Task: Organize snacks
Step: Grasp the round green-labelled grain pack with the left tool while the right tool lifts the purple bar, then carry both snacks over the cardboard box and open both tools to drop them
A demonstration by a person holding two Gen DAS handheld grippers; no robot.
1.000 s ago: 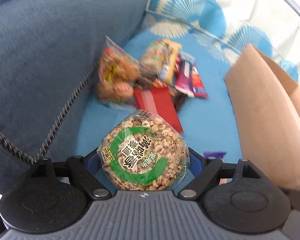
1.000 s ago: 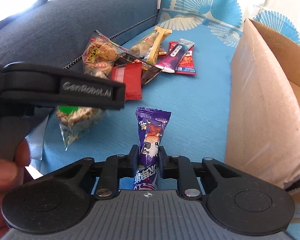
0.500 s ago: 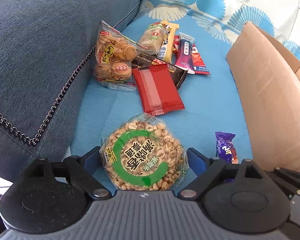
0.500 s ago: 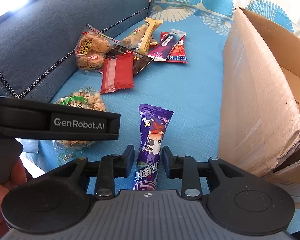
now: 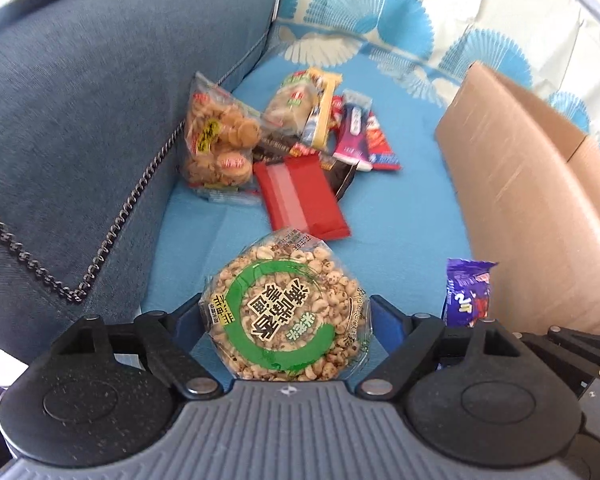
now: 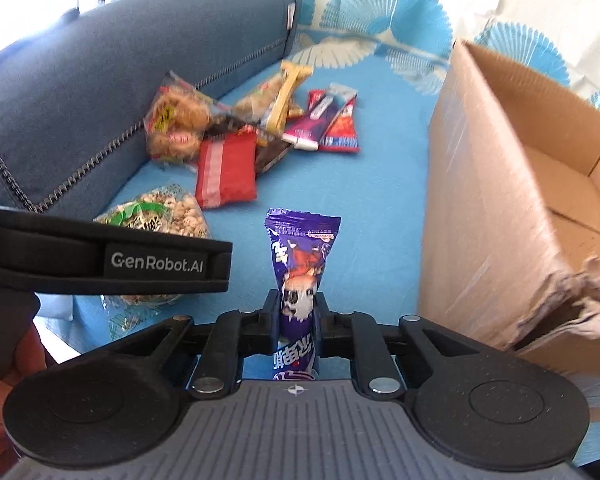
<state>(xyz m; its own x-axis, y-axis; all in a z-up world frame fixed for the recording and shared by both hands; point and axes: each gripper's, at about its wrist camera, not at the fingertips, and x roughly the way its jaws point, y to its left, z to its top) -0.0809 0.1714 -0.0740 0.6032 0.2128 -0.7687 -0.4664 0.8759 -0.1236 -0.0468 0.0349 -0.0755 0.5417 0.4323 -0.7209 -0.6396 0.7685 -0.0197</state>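
Observation:
My left gripper (image 5: 286, 316) is shut on a round puffed-grain cake in a clear wrapper with a green ring label (image 5: 286, 312), held above the blue sofa cover. My right gripper (image 6: 298, 308) is shut on a purple candy packet (image 6: 300, 256), which also shows in the left wrist view (image 5: 468, 292). The grain cake shows in the right wrist view (image 6: 160, 216) behind the left gripper's strap. A pile of snacks lies ahead: a cookie bag (image 5: 216, 140), a red packet (image 5: 300, 196) and several bars (image 5: 356, 128).
An open cardboard box (image 6: 500, 184) stands on the right, its near corner torn; it also shows in the left wrist view (image 5: 540, 192). The dark blue sofa back (image 5: 80, 100) rises on the left. A blue cover with a fan pattern (image 5: 400, 216) lies under everything.
Both grippers have lifted and pulled back a little with their snacks still held. The right gripper's view has turned towards the box opening. The pile has not moved.

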